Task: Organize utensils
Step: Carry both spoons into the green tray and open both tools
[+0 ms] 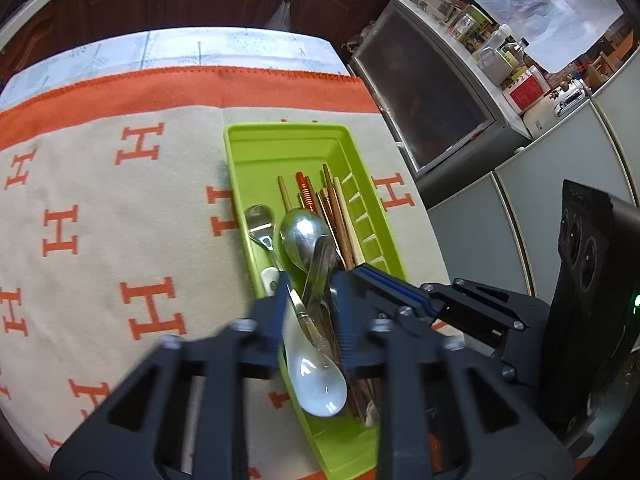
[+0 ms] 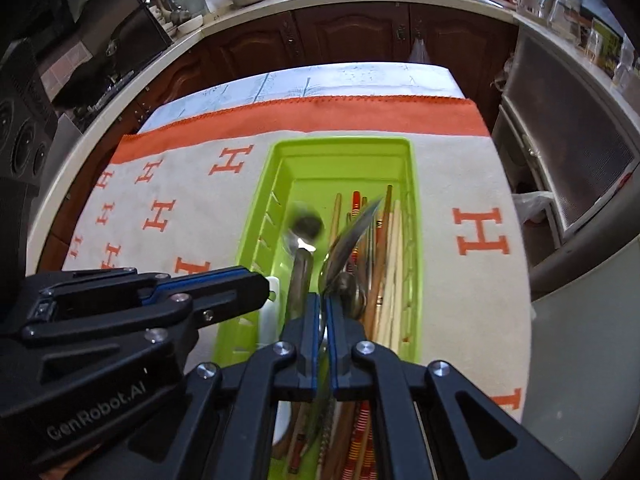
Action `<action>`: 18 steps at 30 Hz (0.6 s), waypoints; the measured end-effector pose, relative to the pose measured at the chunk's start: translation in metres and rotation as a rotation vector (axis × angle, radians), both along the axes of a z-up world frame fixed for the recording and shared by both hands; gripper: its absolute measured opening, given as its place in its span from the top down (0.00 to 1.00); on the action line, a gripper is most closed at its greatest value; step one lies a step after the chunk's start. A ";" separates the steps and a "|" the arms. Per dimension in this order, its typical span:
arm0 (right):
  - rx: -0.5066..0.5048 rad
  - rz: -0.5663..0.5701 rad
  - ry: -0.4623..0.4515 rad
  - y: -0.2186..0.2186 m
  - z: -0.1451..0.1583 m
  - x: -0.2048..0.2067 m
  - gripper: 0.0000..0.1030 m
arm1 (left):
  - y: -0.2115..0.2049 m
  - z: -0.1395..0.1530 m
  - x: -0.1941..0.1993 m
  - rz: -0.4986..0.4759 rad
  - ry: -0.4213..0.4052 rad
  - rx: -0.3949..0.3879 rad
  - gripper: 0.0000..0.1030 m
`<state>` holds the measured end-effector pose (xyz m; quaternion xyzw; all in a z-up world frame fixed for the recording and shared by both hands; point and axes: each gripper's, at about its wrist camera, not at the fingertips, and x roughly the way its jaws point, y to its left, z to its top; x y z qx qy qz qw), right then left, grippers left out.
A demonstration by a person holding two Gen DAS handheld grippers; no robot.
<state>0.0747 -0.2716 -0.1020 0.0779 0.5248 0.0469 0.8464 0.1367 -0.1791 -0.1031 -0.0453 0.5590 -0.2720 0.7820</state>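
Observation:
A lime green utensil tray [image 1: 256,148] [image 2: 412,184] lies on the table and holds metal spoons [image 1: 302,236], several wooden chopsticks [image 1: 340,216] [image 2: 390,264] and a white ceramic spoon [image 1: 316,380]. My left gripper [image 1: 308,292] is over the tray's near end with its fingers apart, the white spoon and metal handles lying between them. My right gripper [image 2: 322,304] is shut on the handle of a metal spoon [image 2: 352,236], which tilts up, blurred, over the tray. The left gripper also shows in the right wrist view [image 2: 224,284] at the tray's left rim.
A beige cloth with orange H marks and an orange border [image 1: 120,200] [image 2: 480,240] covers the table. Dark wood cabinets [image 2: 352,36] stand behind. A grey appliance [image 1: 424,92] and a cluttered counter are to the right. A black speaker [image 1: 584,240] stands near the tray's right.

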 end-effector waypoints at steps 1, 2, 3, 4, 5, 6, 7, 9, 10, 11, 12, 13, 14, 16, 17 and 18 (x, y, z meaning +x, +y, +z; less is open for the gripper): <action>0.014 -0.002 -0.005 -0.001 0.001 0.000 0.96 | 0.003 0.003 -0.002 0.013 -0.011 0.004 0.60; 0.020 -0.005 -0.009 0.000 0.003 0.000 0.96 | 0.006 0.007 -0.004 0.016 -0.016 0.002 0.57; 0.027 -0.010 -0.016 -0.001 0.005 -0.002 0.96 | 0.009 0.010 -0.006 0.017 -0.019 0.001 0.55; 0.035 -0.015 -0.022 -0.001 0.007 -0.003 0.96 | 0.012 0.014 -0.008 0.018 -0.027 0.004 0.55; 0.046 -0.021 -0.027 -0.002 0.010 -0.005 0.96 | 0.015 0.018 -0.011 0.019 -0.037 0.010 0.55; 0.057 -0.025 -0.031 -0.003 0.013 -0.007 0.96 | 0.018 0.023 -0.014 0.019 -0.048 0.016 0.54; 0.069 -0.030 -0.033 -0.003 0.015 -0.009 0.96 | 0.022 0.027 -0.018 0.019 -0.062 0.022 0.54; 0.090 -0.040 -0.032 -0.004 0.019 -0.013 0.95 | 0.031 0.035 -0.023 0.020 -0.088 0.037 0.50; 0.104 -0.044 -0.032 -0.004 0.021 -0.016 0.94 | 0.036 0.040 -0.028 0.022 -0.107 0.049 0.45; 0.114 -0.046 -0.033 -0.004 0.023 -0.017 0.93 | 0.042 0.044 -0.032 0.024 -0.124 0.058 0.42; 0.124 -0.049 -0.033 -0.003 0.025 -0.020 0.90 | 0.046 0.047 -0.036 0.025 -0.136 0.065 0.36; 0.129 -0.050 -0.036 -0.001 0.027 -0.023 0.87 | 0.053 0.052 -0.042 0.032 -0.159 0.075 0.32; 0.129 -0.048 -0.040 0.001 0.029 -0.025 0.86 | 0.059 0.056 -0.047 0.037 -0.180 0.083 0.30; 0.126 -0.047 -0.044 0.006 0.032 -0.030 0.81 | 0.071 0.062 -0.058 0.046 -0.216 0.112 0.24; 0.127 -0.048 -0.044 0.009 0.033 -0.034 0.80 | 0.077 0.064 -0.064 0.052 -0.236 0.125 0.24; 0.131 -0.051 -0.043 0.011 0.033 -0.036 0.78 | 0.082 0.066 -0.069 0.057 -0.250 0.134 0.23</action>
